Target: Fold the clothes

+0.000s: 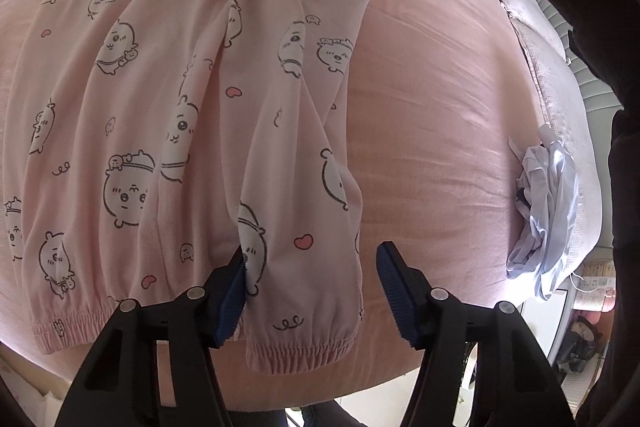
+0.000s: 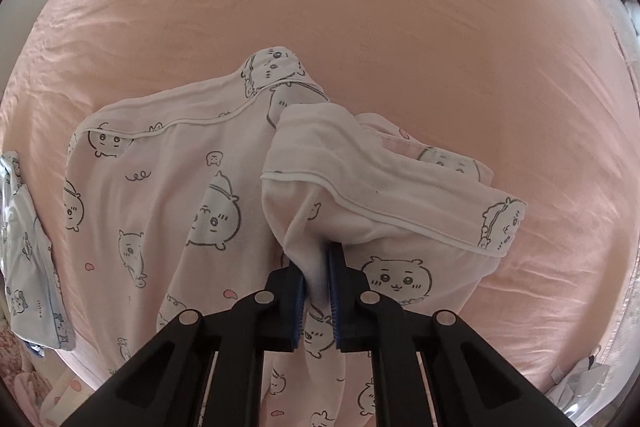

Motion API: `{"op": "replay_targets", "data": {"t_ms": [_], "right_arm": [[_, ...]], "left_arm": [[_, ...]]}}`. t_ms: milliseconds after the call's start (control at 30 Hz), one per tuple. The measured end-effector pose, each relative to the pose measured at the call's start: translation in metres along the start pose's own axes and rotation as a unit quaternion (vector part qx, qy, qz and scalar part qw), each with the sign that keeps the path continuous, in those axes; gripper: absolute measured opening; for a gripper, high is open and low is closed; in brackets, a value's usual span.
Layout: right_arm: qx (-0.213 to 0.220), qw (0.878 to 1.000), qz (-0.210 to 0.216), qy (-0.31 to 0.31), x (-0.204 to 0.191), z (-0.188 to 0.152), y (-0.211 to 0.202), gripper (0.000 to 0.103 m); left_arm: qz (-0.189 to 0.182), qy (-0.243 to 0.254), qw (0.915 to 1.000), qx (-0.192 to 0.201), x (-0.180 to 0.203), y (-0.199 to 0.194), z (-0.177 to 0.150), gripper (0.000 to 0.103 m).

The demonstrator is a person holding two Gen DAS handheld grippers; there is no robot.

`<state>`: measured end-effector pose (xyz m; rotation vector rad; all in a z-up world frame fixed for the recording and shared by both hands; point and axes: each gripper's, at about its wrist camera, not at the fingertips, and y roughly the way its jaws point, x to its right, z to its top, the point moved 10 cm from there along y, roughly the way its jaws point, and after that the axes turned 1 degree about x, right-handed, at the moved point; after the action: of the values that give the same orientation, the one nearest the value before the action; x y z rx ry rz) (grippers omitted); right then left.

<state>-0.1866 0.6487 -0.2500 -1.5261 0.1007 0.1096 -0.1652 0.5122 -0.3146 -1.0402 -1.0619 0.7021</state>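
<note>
My right gripper (image 2: 316, 291) is clamped on a bunched fold of the pink printed pyjama trousers (image 2: 168, 211) at the waistband (image 2: 360, 163), which flops over just beyond my fingertips; in the left wrist view that same gripper pinches the cloth at the far top edge. My left gripper (image 1: 310, 291) stands partly wide at the opposite end, its left pad touching the nearer trouser leg (image 1: 304, 163) just above the elastic cuff (image 1: 304, 351), its right pad apart from the fabric, so nothing is gripped there. The trousers lie on the pink bed (image 1: 440, 99), long axis running straight from one gripper to the other, waist far, cuffs near me on the left side. The second leg lies flat beside it, further left. I judge the next move hinges on closing on that cuff end, since the left hand is the nearer one. A crumpled pale garment (image 1: 544, 211) sits well apart at the bed's edge.
</note>
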Motion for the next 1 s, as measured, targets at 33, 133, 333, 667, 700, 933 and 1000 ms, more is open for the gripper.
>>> {"op": "replay_targets", "data": {"t_ms": [33, 133, 333, 667, 700, 933, 1000], "right_arm": [[0.003, 1.0, 0.0, -0.001, 0.0, 0.0, -0.002, 0.007], [0.006, 1.0, 0.004, -0.004, -0.002, -0.001, -0.011, 0.007], [0.022, 1.0, 0.004, -0.003, -0.012, 0.002, -0.033, 0.006], [0.04, 0.999, 0.004, 0.015, -0.048, 0.013, -0.072, 0.006], [0.043, 0.999, 0.004, 0.017, -0.044, 0.015, -0.07, 0.006], [0.065, 0.997, 0.004, 0.034, -0.04, 0.028, -0.073, 0.006], [0.07, 0.997, 0.003, 0.04, -0.037, 0.026, -0.087, 0.006]], "left_arm": [[0.0, 0.001, 1.0, 0.004, 0.0, -0.002, 0.001, 0.059], [-0.001, 0.0, 0.9998, 0.02, -0.002, -0.011, 0.006, 0.057], [-0.005, -0.008, 0.9991, 0.041, -0.013, -0.027, 0.012, 0.053], [-0.02, -0.026, 0.9962, 0.081, -0.02, -0.068, 0.019, 0.053], [-0.021, -0.027, 0.9957, 0.086, -0.017, -0.072, 0.021, 0.053], [-0.024, -0.025, 0.9919, 0.122, -0.007, -0.105, 0.022, 0.053], [-0.022, -0.022, 0.9915, 0.126, -0.003, -0.11, 0.022, 0.053]]}}
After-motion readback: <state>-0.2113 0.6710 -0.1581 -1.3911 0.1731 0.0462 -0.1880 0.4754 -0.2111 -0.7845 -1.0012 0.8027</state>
